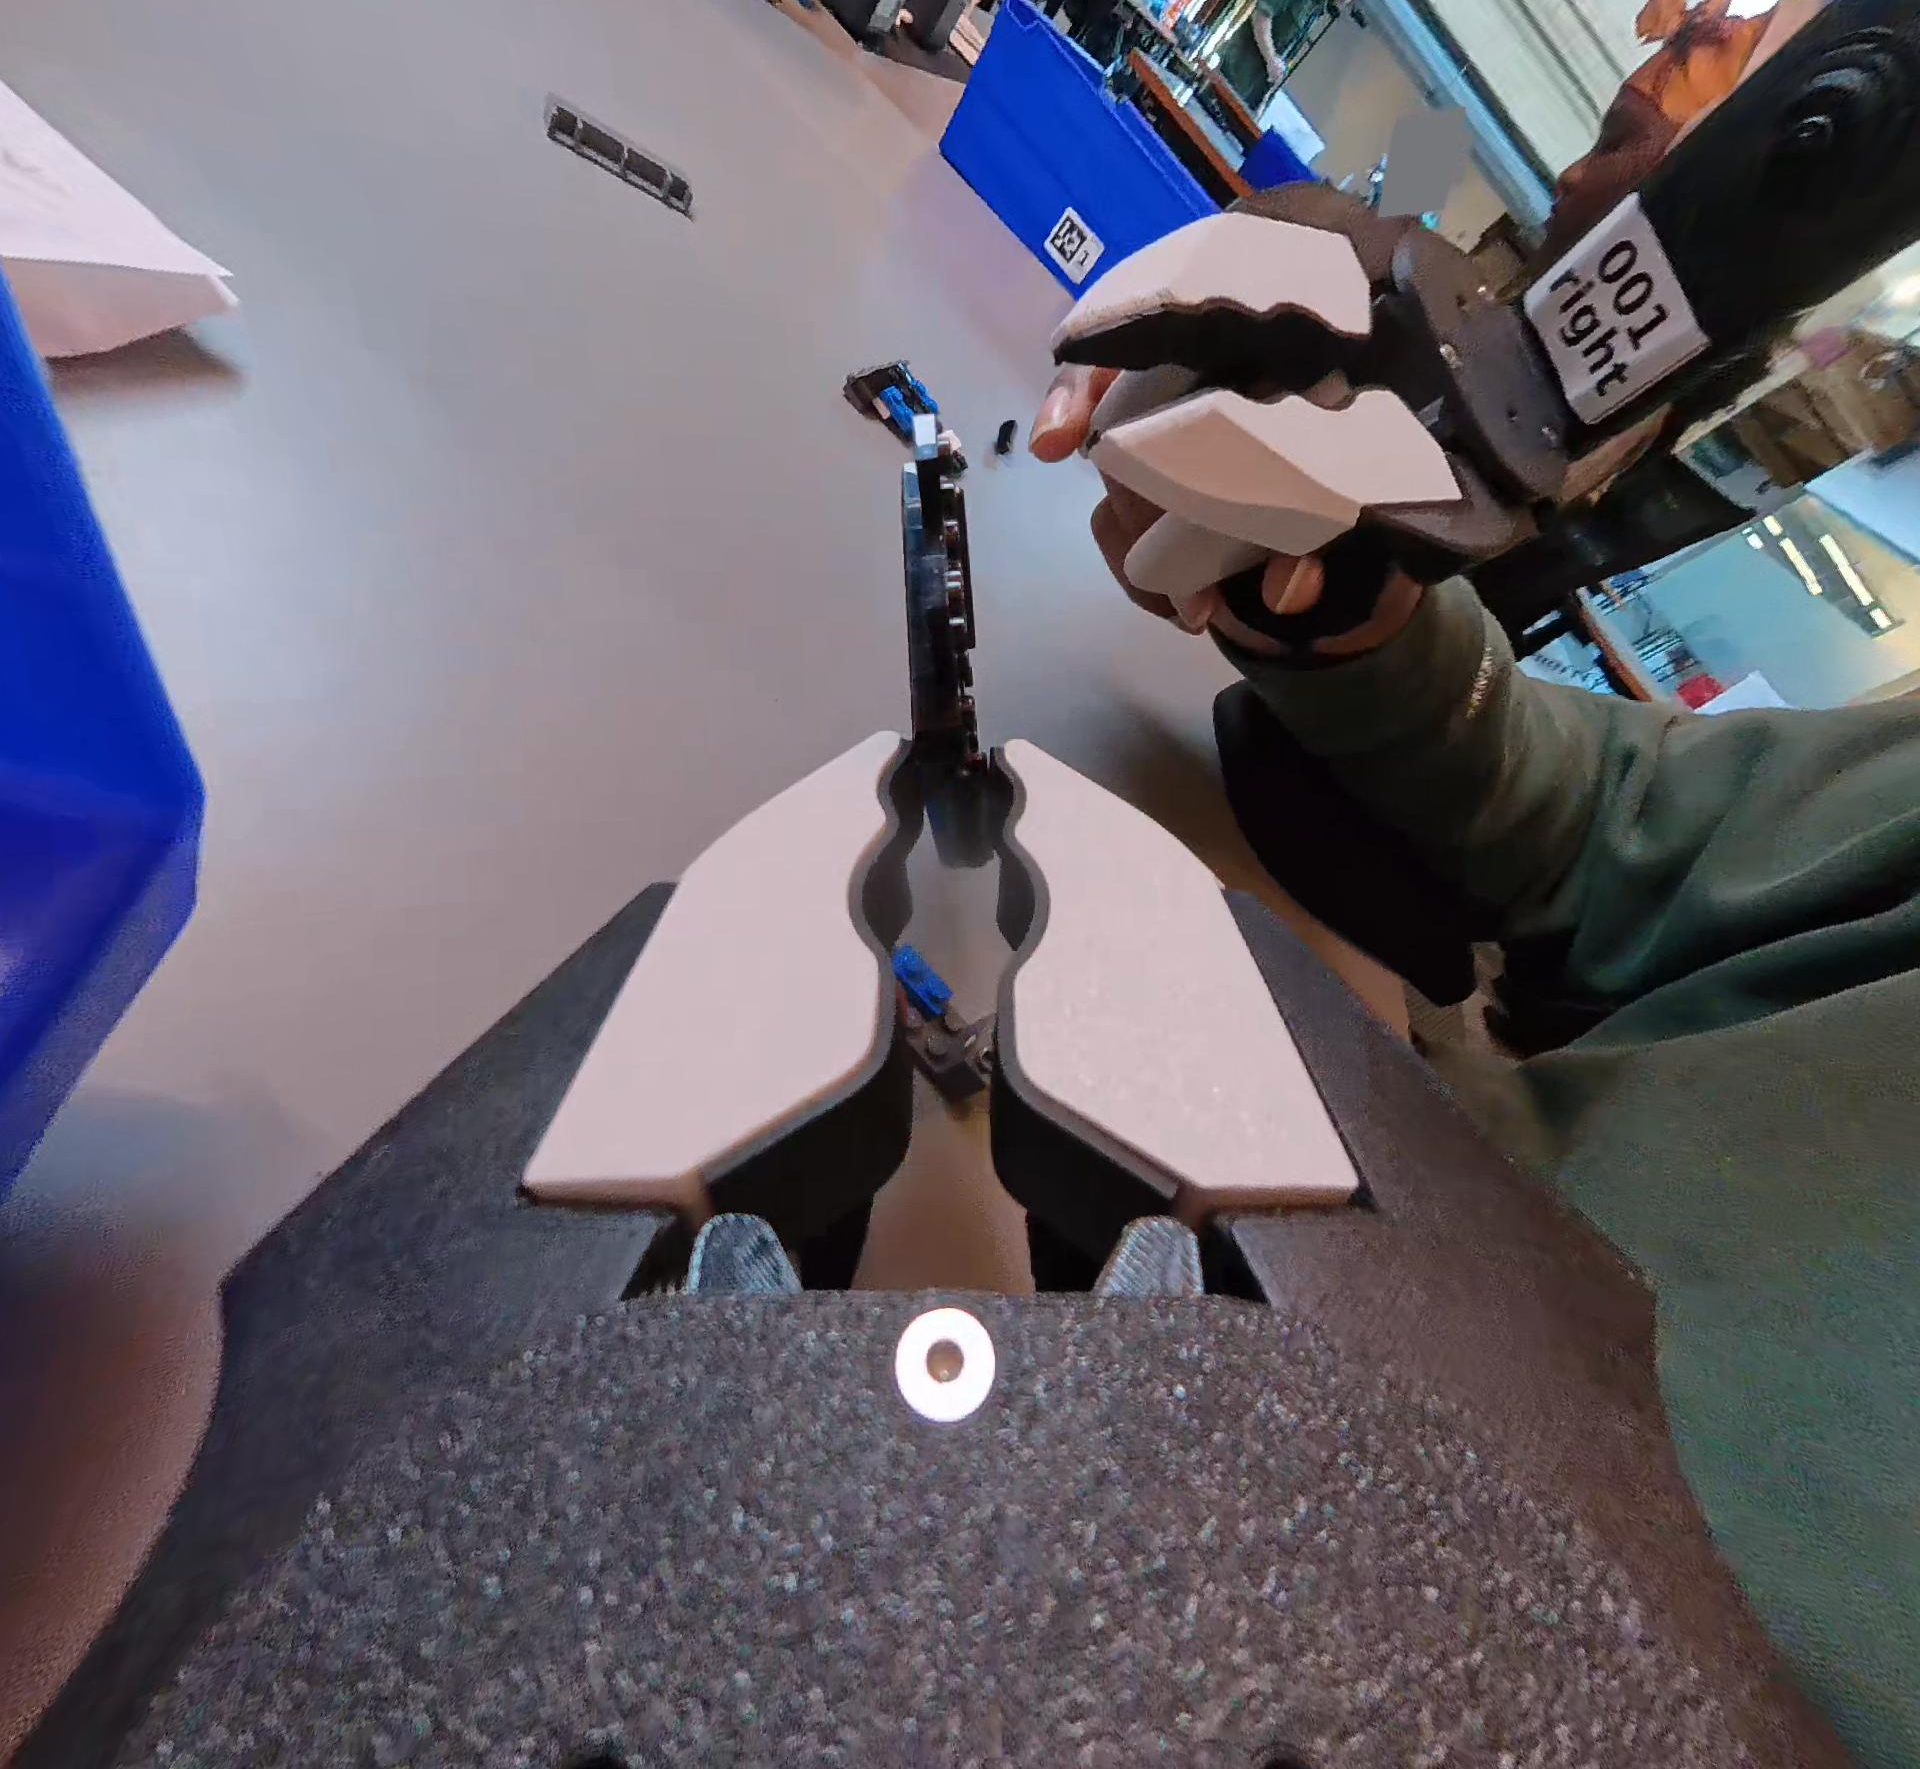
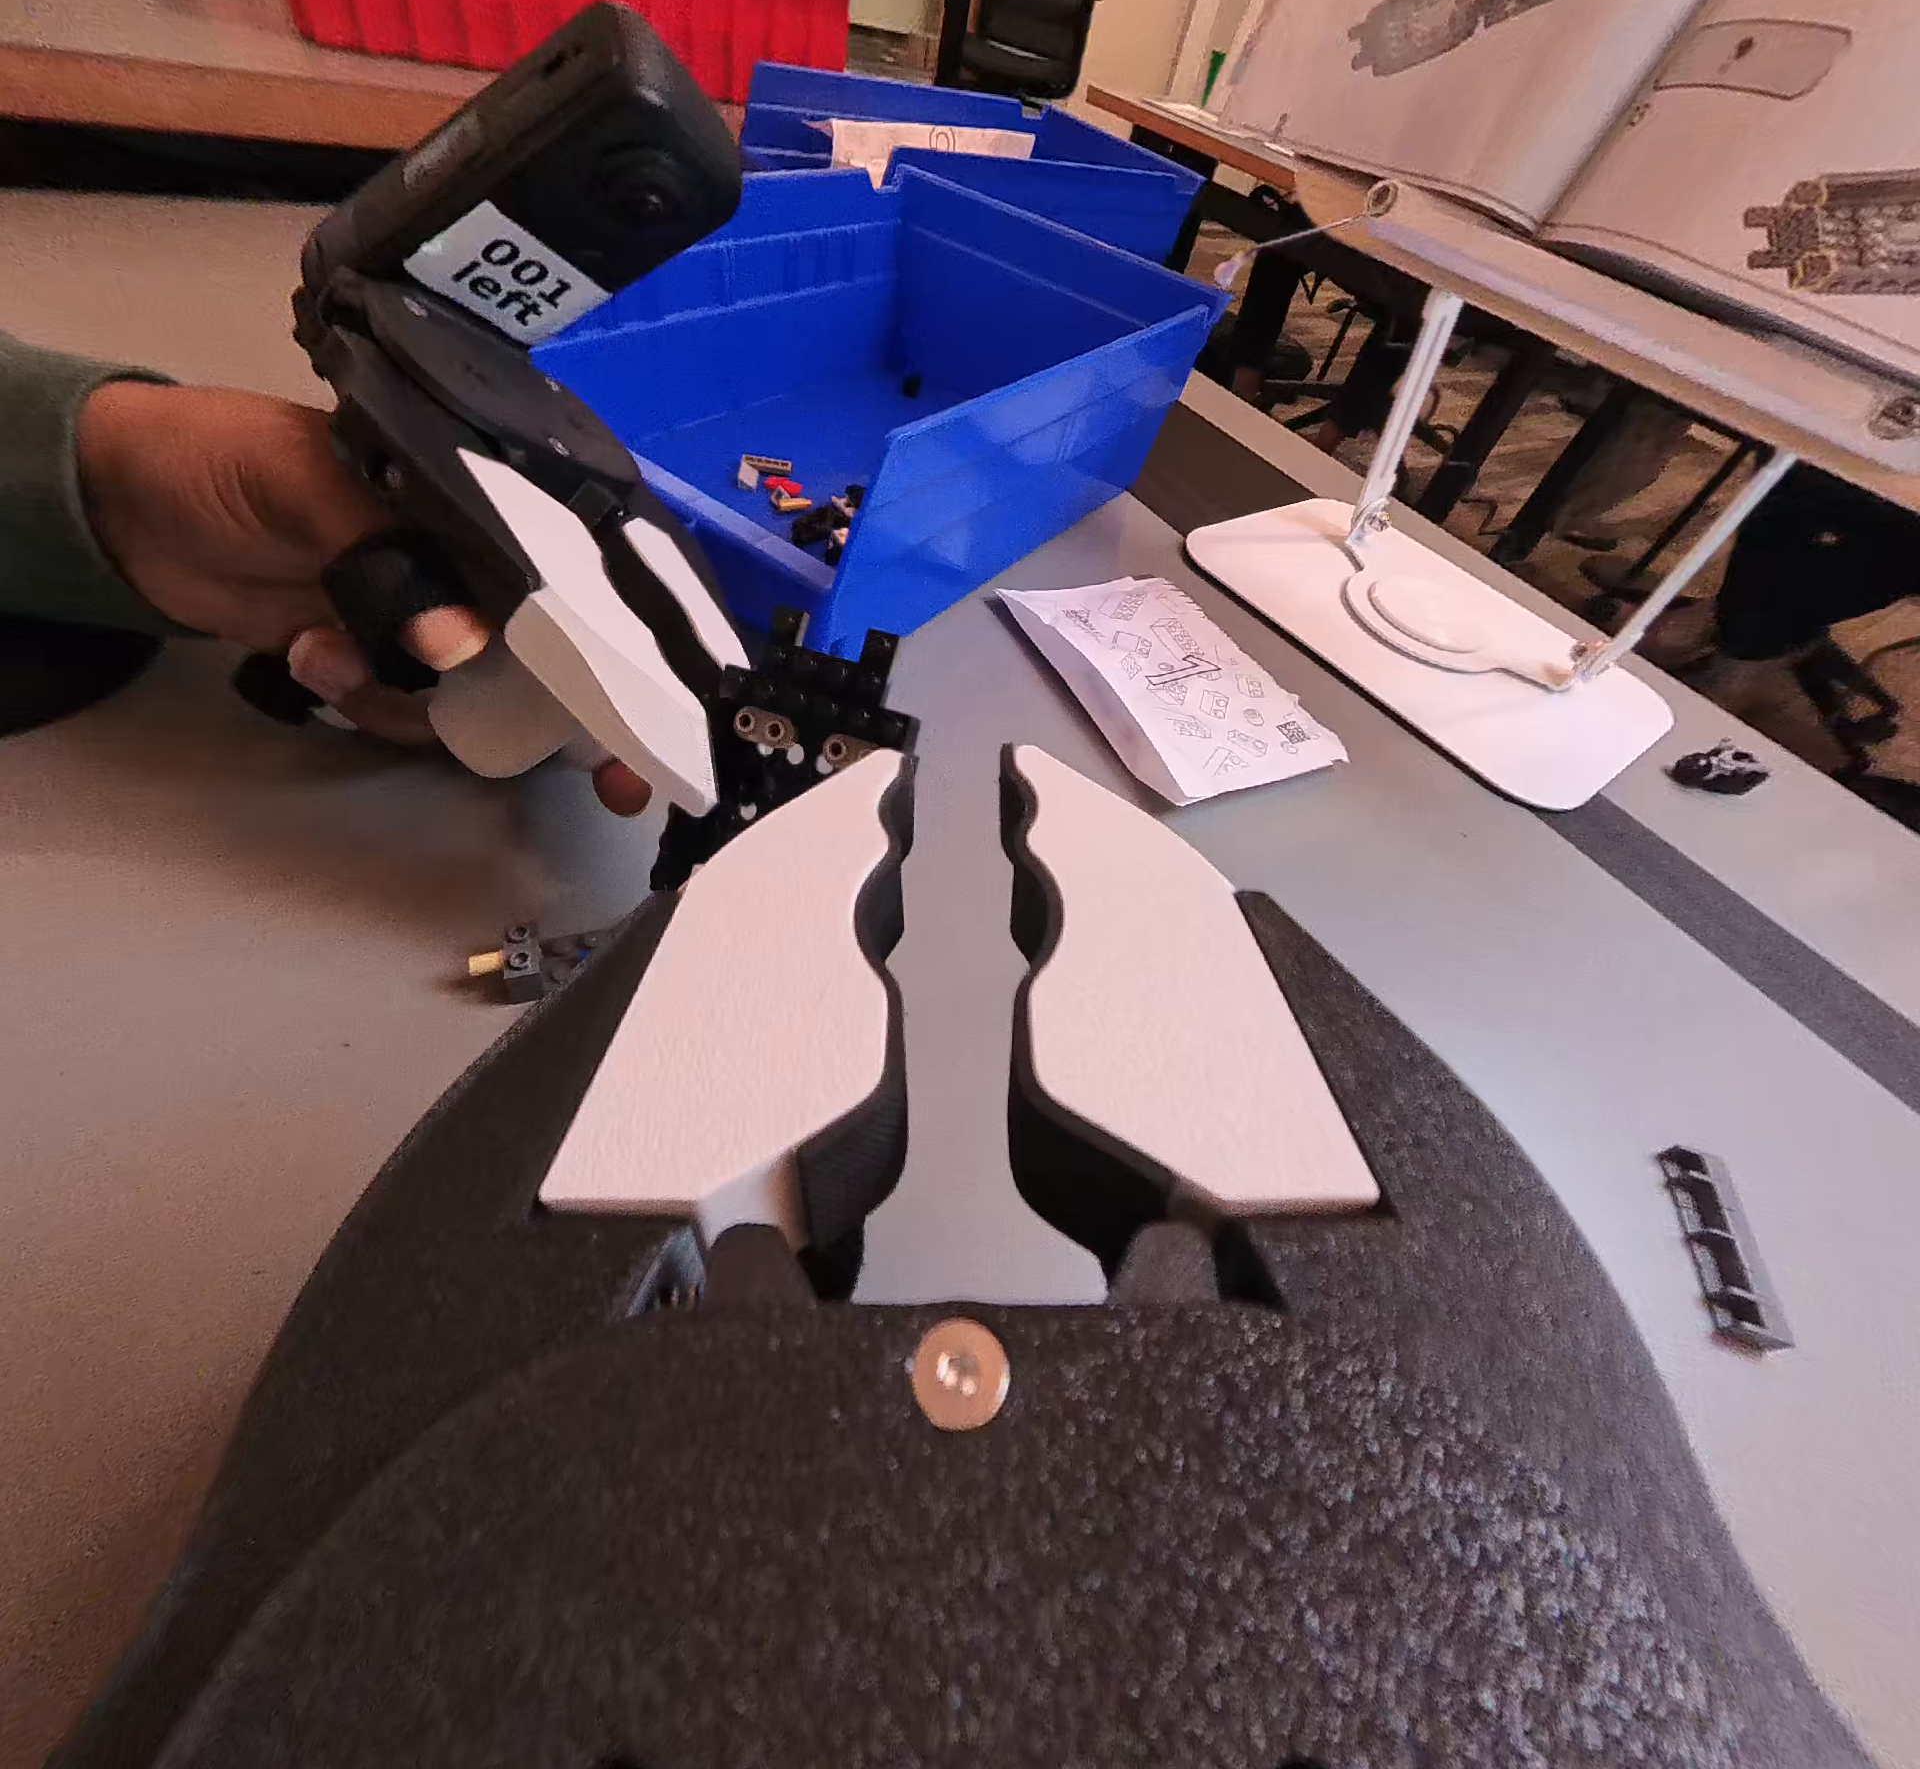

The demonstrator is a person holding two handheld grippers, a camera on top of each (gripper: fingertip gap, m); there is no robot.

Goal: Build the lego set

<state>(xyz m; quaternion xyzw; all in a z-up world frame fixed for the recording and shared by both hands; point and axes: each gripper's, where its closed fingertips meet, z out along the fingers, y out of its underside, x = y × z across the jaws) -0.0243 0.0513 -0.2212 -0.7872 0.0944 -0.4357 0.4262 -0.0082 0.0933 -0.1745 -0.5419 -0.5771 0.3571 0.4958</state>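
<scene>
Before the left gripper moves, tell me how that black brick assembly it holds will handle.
The black brick assembly looks rigid but probably snaps apart under twisting: it is many studded pieces. Held edge-on by the left gripper, this thin slab would likely tip if stood on the table.

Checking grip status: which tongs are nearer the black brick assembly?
Left. The left tongs are shut on the black brick assembly; the right tongs are open just beside it, not touching.

Bare grey table lies open ahead of the right gripper. The blue bin and white stand base block its far edge. The brick assembly crowds the left.
</scene>
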